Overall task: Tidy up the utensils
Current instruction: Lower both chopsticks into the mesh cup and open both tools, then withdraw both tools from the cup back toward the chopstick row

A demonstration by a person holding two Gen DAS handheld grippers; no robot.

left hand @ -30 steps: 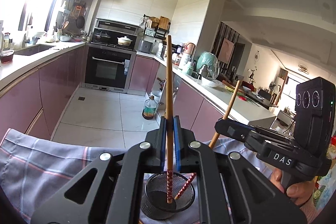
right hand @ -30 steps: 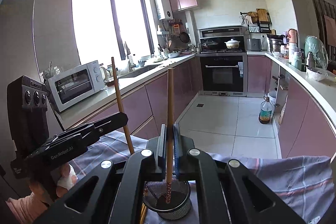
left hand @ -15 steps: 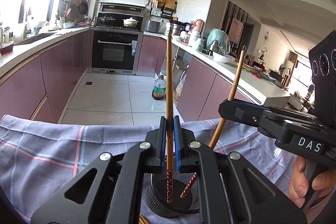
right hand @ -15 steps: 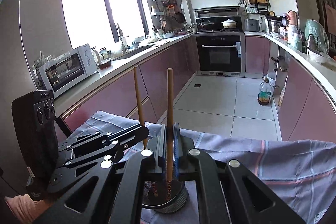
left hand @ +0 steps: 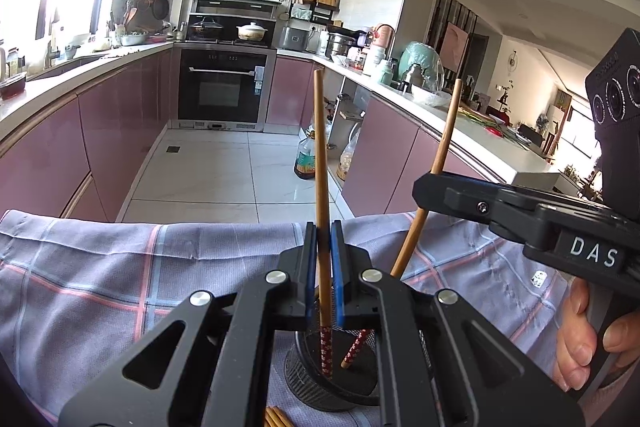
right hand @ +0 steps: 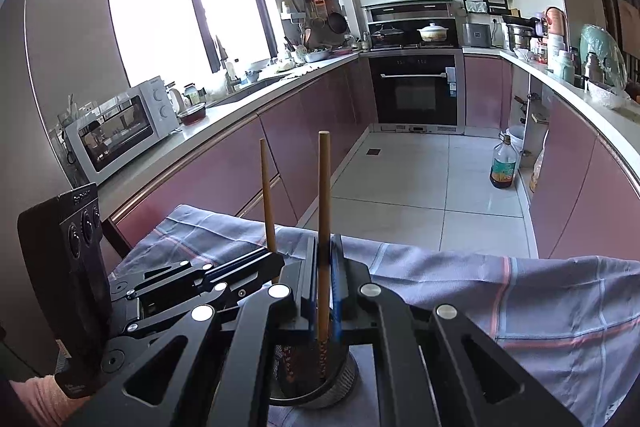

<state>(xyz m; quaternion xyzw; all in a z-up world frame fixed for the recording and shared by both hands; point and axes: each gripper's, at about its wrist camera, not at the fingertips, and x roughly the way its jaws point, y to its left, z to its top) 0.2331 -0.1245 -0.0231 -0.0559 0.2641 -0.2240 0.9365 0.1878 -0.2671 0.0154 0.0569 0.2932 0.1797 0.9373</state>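
A black mesh utensil cup (left hand: 332, 383) stands on a plaid cloth (left hand: 120, 275); it also shows in the right wrist view (right hand: 320, 383). My left gripper (left hand: 323, 239) is shut on a wooden chopstick (left hand: 320, 155), held upright with its red patterned tip inside the cup. My right gripper (right hand: 325, 255) is shut on a second chopstick (right hand: 323, 211), its tip also down in the cup. In the left wrist view the right gripper (left hand: 424, 187) holds its chopstick (left hand: 440, 155) slanted. The left gripper (right hand: 272, 261) and its chopstick (right hand: 267, 195) show in the right wrist view.
More chopsticks (left hand: 276, 417) lie on the cloth just in front of the cup. Beyond the cloth's far edge are the tiled kitchen floor (left hand: 208, 171), pink cabinets, an oven (left hand: 222, 87) and an oil bottle (right hand: 503, 167). A microwave (right hand: 120, 127) sits on the left counter.
Both grippers have moved down with their chopsticks, so the tips sit deeper in the cup. The two grippers have also drawn closer together.
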